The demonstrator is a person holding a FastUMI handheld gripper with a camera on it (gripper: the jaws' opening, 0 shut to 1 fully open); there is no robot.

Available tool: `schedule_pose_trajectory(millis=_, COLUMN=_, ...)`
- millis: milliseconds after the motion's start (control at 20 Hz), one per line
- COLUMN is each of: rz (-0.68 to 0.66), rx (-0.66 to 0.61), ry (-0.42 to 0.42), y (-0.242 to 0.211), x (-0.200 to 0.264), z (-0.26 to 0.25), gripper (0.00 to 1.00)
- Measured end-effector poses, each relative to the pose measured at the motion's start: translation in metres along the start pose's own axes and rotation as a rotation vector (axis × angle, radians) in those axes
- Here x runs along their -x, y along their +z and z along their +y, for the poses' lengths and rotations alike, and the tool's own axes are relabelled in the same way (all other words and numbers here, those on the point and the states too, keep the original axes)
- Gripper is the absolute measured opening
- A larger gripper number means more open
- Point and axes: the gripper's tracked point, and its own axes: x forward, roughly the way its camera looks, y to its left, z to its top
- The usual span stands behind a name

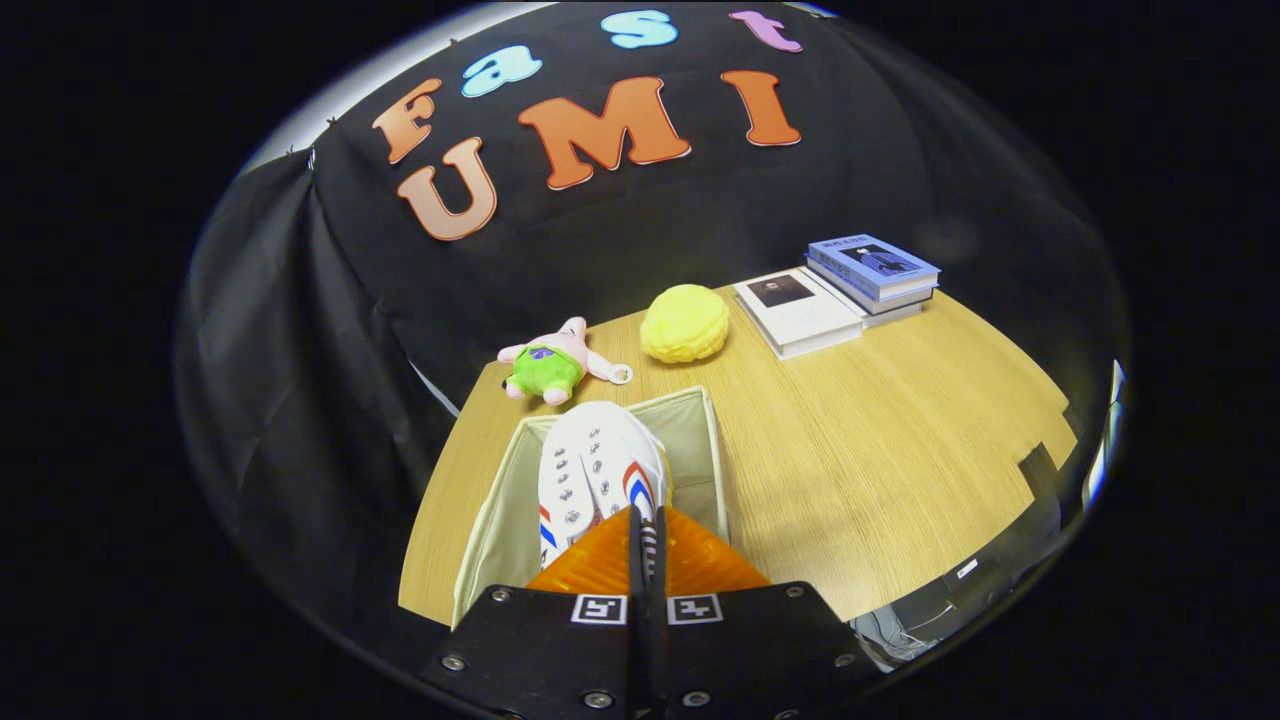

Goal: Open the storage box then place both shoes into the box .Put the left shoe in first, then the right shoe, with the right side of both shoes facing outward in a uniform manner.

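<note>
Starting at the left of the frame, the pale fabric storage box (700, 440) sits open on the wooden table (900, 470), its mouth turned up toward me so a shoe can go straight down into it. Just behind its far left corner, centre-left of the frame, a small pink plush toy in green shorts (550, 365) lies on its back, well out of my way.

In the lower middle, my claw (646, 545) is drawn narrow, both fingers pinching a thin edge of the white shoe (590, 465), probably the collar or heel rim. That grip lets the shoe hang toe-forward over the box's opening, with the laced top and the red and blue side stripes facing up at me. I cannot tell from here whether this is the left or the right shoe, nor whether another one already lies beneath it. My guess is I am partway through lowering it in.

Further right, upper middle, a yellow bumpy cushion-like ball (685, 323) rests on the table. At the upper right, a stack of books (835, 290) lies against the back wall, clear of the work.
</note>
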Motion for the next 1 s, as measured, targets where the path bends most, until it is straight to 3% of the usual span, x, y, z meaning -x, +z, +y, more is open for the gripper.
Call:
schedule_pose_trajectory(millis=200, rz=0.015, rx=0.017, ry=-0.001, y=-0.009, x=-0.009, z=0.000, gripper=0.01)
schedule_pose_trajectory(millis=350, rz=-0.007, rx=-0.035, ry=0.065, y=-0.002, x=-0.007, z=0.012, gripper=0.11)
schedule_pose_trajectory(millis=450, rz=-0.034, rx=-0.001, ry=0.060, y=0.013, x=-0.003, z=0.009, gripper=0.34)
schedule_pose_trajectory(millis=600, rz=-0.070, rx=0.079, ry=0.026, y=0.036, x=0.001, z=-0.002, gripper=0.85)
schedule_pose_trajectory(millis=700, rz=-0.092, rx=0.088, ry=0.023, y=0.053, x=0.006, z=-0.007, gripper=0.97)
schedule_pose_trajectory(millis=1000, rz=-0.208, rx=0.146, ry=-0.002, y=0.129, x=0.028, z=-0.040, gripper=0.99)
